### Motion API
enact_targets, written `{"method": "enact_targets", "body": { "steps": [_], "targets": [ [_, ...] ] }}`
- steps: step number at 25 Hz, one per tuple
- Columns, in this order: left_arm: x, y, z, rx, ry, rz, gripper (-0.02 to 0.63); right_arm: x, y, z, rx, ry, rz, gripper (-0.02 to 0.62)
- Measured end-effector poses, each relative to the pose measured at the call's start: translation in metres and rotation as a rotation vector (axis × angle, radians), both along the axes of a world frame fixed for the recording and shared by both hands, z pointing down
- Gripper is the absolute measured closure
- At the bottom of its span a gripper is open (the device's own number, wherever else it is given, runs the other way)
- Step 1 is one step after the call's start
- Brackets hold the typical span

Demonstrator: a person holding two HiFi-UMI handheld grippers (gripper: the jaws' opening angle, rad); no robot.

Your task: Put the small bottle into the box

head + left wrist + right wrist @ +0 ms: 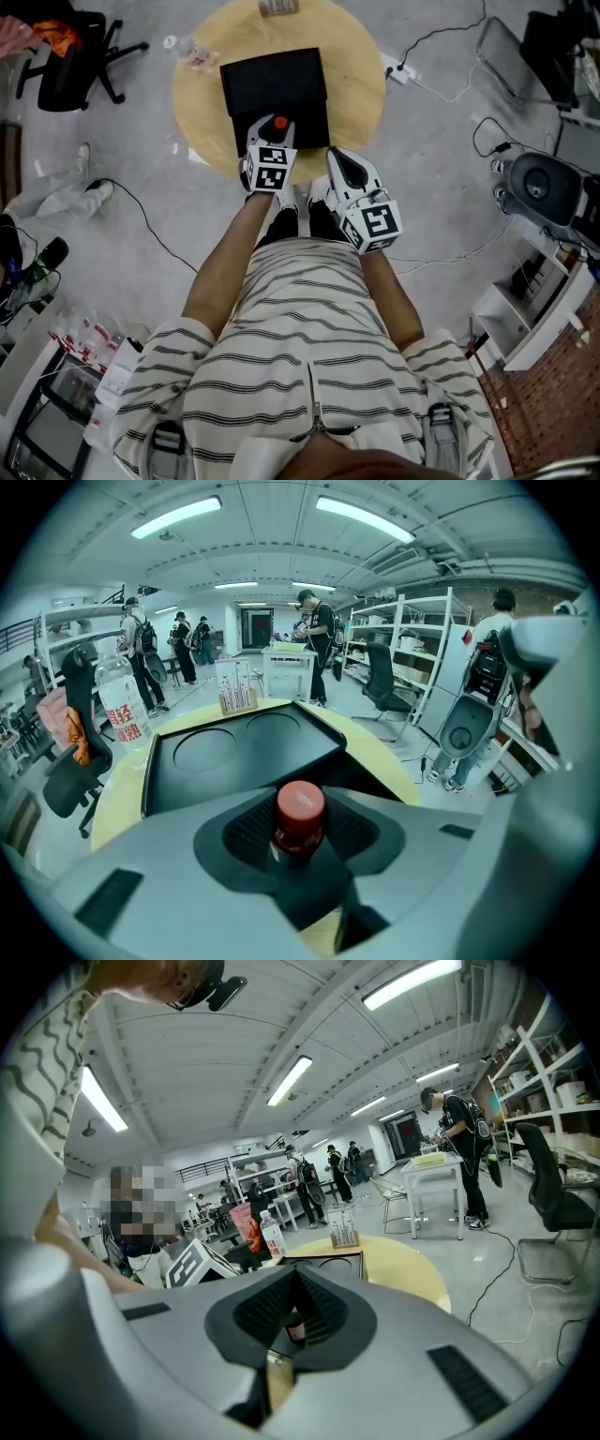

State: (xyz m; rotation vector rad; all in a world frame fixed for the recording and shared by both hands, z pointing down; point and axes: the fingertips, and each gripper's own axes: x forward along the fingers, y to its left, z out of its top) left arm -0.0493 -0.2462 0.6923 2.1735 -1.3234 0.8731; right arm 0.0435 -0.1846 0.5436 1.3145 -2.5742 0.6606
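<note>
The small bottle (278, 123) has a red cap (300, 804) and stands upright between the jaws of my left gripper (271, 131), which is shut on it. The bottle hangs over the near end of the black box (277, 80), whose two round recesses (239, 745) show just beyond it. The box lies on a round wooden table (361, 84). My right gripper (336, 159) is beside the left one at the table's near edge. Its jaws (298, 1288) are together with nothing held.
A clear water bottle (192, 52) with a red label (123, 705) is at the table's far left. A small rack (278, 7) stands at the far edge. Cables (141, 220) and an office chair (80, 56) are on the floor around the table.
</note>
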Motion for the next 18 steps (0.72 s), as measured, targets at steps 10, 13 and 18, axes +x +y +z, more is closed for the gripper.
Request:
{"method": "enact_targets", "body": {
  "steps": [10, 13, 18],
  "targets": [
    [0.0021, 0.0025, 0.0037, -0.021, -0.01, -0.006, 0.446, 0.0014, 0.0012, -0.0005, 0.004, -0.003, -0.002, 0.577],
    [0.0038, 0.001, 0.0021, -0.021, -0.004, -0.006, 0.446, 0.0005, 0.0015, -0.0012, 0.003, -0.004, -0.006, 0.577],
    [0.0029, 0.001, -0.0008, -0.02, -0.002, -0.015, 0.446, -0.0013, 0.0041, -0.0036, 0.008, -0.006, -0.008, 0.577]
  ]
}}
